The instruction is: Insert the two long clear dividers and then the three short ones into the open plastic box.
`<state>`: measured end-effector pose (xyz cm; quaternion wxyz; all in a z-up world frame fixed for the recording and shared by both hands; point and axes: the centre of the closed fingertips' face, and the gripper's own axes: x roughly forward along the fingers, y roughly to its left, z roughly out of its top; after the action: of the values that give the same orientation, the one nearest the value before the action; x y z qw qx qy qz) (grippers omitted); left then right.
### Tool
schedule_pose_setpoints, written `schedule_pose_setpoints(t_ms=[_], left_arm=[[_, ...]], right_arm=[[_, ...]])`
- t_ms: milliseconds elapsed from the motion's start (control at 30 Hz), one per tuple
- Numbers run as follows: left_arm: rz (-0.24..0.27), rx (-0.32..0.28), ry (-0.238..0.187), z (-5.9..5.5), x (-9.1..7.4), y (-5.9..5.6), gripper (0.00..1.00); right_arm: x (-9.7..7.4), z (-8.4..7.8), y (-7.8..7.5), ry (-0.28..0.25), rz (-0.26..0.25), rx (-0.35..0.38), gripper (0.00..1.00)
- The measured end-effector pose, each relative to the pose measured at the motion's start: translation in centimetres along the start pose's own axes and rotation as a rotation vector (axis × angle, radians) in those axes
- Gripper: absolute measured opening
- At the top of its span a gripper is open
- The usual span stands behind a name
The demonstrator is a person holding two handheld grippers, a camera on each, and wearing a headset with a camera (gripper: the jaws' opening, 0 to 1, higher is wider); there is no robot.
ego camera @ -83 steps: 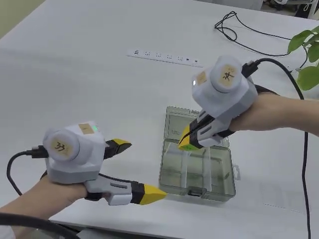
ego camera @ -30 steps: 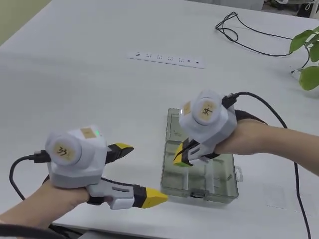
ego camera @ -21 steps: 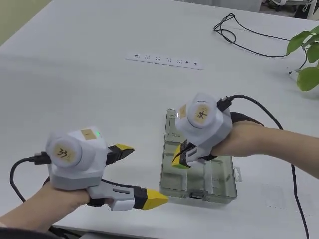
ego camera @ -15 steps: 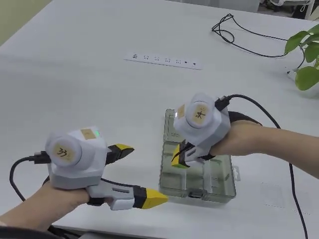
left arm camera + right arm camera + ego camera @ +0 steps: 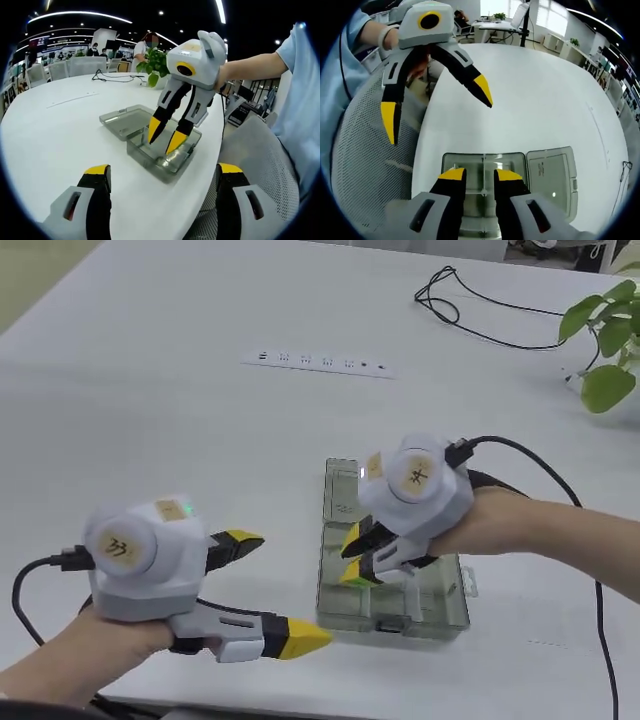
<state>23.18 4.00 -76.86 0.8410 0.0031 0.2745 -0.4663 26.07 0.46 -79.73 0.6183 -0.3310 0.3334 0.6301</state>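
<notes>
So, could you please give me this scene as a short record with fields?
box: open on the table
lid: flat on the box's far side
dividers: some stand inside; count unclear
right hand-held gripper: over the box, jaws slightly apart, empty
left hand-held gripper: left of the box, jaws wide, empty
also: power strip
</notes>
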Motion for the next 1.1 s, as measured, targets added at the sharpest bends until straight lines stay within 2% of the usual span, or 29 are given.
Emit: schedule_pose_setpoints(t_ms=[67,233,300,433,633,867,1100], left_arm=[[0.001,0.001,0.002,0.0,0.0,0.0,0.88],[0.0,0.002,0.003,-0.1,-0.1,0.0,0.88],[-0.001,0.005,0.008,-0.2,-0.1,-0.1,0.88],[-0.003,0.01,0.01,-0.1,-0.1,-0.2,0.88],[-0.005,0.021,0.004,0.4,0.0,-0.2,0.88],[-0.012,0.035,0.006,0.7,0.3,-0.3,0.89],[-0.014,0.048,0.006,1.1,0.4,-0.3,0.88]], right_arm=[[-0.3,0.0,0.1,-0.018,-0.006,-0.001,0.28],[-1.1,0.7,0.1,-0.128,-0.043,0.003,0.55],[-1.3,0.4,0.5,-0.126,-0.048,-0.01,0.64],[-1.6,0.3,0.9,-0.159,-0.056,-0.007,0.8],[-2.2,0.4,0.9,-0.219,-0.077,0.046,1.0],[-3.6,-0.2,0.7,-0.265,-0.119,0.092,1.0],[-5.1,-2.4,0.3,-0.258,-0.159,0.138,1.0]])
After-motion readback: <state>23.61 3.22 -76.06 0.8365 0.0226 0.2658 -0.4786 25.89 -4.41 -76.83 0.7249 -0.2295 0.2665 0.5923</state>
